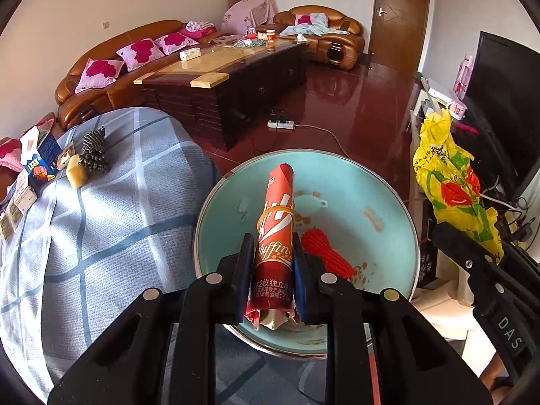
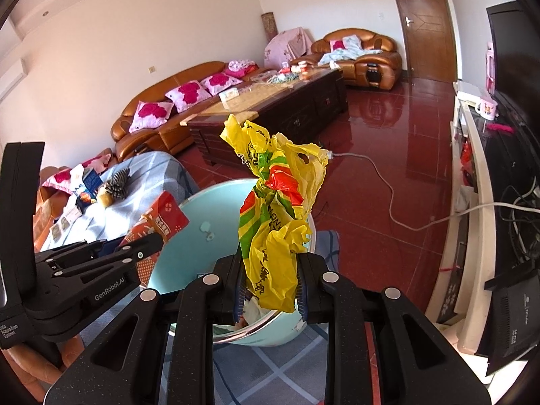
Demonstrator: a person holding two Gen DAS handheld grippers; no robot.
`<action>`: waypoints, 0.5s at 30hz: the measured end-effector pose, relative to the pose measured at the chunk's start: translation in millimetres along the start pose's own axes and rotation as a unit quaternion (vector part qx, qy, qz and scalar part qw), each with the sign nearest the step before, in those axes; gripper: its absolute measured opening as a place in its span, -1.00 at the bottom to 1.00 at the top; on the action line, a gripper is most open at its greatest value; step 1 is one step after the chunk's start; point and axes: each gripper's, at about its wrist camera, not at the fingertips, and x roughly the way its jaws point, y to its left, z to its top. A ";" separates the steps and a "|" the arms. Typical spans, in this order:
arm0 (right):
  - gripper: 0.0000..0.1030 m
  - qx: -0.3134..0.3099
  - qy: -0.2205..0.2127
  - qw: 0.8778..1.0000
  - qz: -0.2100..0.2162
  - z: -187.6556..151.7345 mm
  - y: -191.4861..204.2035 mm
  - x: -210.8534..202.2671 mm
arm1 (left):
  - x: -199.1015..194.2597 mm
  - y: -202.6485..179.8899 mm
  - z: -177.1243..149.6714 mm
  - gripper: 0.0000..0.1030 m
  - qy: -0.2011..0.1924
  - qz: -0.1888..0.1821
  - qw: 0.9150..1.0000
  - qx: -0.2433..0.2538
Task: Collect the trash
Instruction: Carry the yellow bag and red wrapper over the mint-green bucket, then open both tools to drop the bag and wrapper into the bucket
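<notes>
The light-blue basin [image 1: 388, 202] sits beside the checked cloth [image 1: 101, 219], apparently serving as the trash bin. The right gripper [image 2: 270, 290], clamped on a crumpled yellow plastic bag [image 2: 273, 209], holds it above the basin's right rim. The left gripper [image 1: 273, 270] pinches a rolled red muffin wrapper [image 1: 275, 229] over the basin's near middle, likely for dropping

A surface draped in a grey-blue checked cloth [image 1: 111, 209] fills the left of the left wrist view. At its upper left corner lie a dark pine cone [image 1: 95, 150], a yellowish block [image 1: 75, 171] touching it, a blue-and-white carton [image 1: 40, 157] and small cards [image 1: 18, 202] along the edge. The pale blue basin [image 1: 388, 202] sits low in the frame's centre, just right of the cloth.
</notes>
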 end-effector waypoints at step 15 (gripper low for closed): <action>-0.27 -0.015 0.044 0.998 0.029 11.1 11.3 45.7 | 11.6 6.7 3.7 -0.59 0.011 0.010 1.000 -0.013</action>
